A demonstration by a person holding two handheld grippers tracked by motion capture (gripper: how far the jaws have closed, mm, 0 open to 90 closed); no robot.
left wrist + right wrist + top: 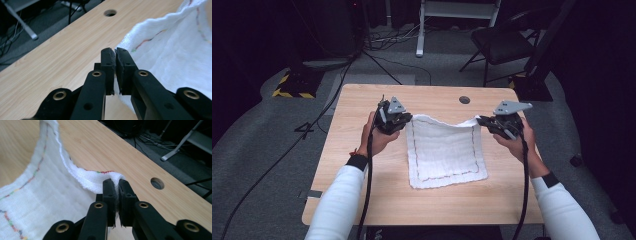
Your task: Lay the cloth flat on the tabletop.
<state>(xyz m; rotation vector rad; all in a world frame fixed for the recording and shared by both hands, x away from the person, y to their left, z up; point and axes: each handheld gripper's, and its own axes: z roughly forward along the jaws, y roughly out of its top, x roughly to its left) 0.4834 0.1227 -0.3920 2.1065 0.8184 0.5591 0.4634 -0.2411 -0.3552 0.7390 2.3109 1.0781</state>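
A white cloth (444,150) with a coloured stitched border lies on the wooden table (347,165), its two far corners lifted. My left gripper (398,120) is shut on the far left corner; in the left gripper view the jaws (115,52) pinch the cloth edge (175,50), which spreads off to the right. My right gripper (484,120) is shut on the far right corner; in the right gripper view the cloth (50,185) folds over the closed jaw tips (115,182). The near half of the cloth rests flat.
A round cable hole (464,99) sits near the table's far edge, between the grippers. Beyond the table stand a black chair (502,42), a white frame leg (420,30) and floor cables (312,120). Bare tabletop lies left of the cloth and in front of it.
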